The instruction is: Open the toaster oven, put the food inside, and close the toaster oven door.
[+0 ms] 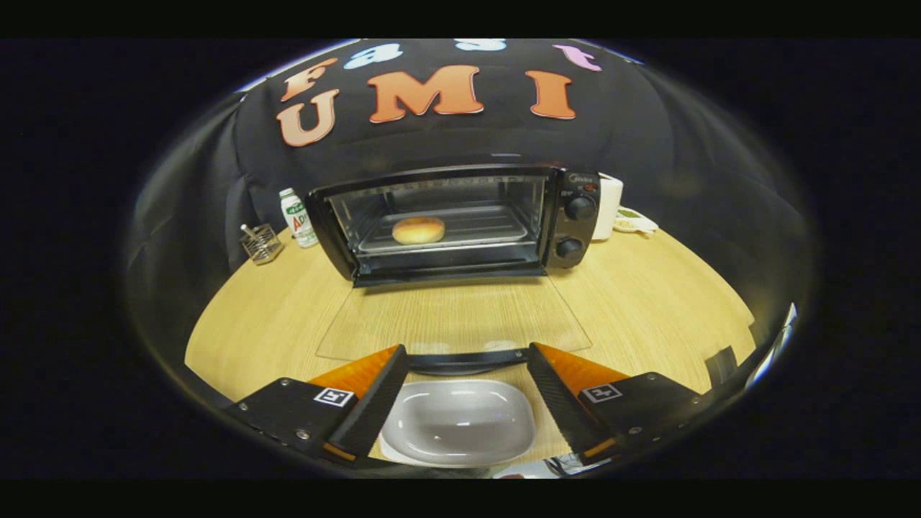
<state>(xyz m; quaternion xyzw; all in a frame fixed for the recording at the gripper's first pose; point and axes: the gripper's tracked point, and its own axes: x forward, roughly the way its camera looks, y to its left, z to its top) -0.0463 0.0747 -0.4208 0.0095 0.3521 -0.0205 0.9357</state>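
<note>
Black cloth forms the booth wall behind a light wooden table with a fine straight grain, which we see spreading from the wall toward our gripper. Against the wall stands a black toaster oven with two round knobs on its right-hand panel. Its clear glass door is folded fully down and lies flat on the table toward us, the dark door handle at its near edge. Inside, on a grey metal tray, rests a round golden-brown bun, left of the tray's middle.

Left of the oven we note a white plastic bottle with a green label, and farther left a small wire basket holding thin utensils. Right of the oven a white boxy object stands touching or just beside its side; beyond it lies a small pale dish whose contents we cannot make out.

Nearest us, an empty white shallow dish with rounded corners sits on the table between the two fingers. The gripper is spread wide and grasps nothing; its fingertips reach the door handle's two ends, though we cannot tell whether they touch it. The bun lies well beyond the fingers, past the whole lowered door, with nothing standing between.
</note>
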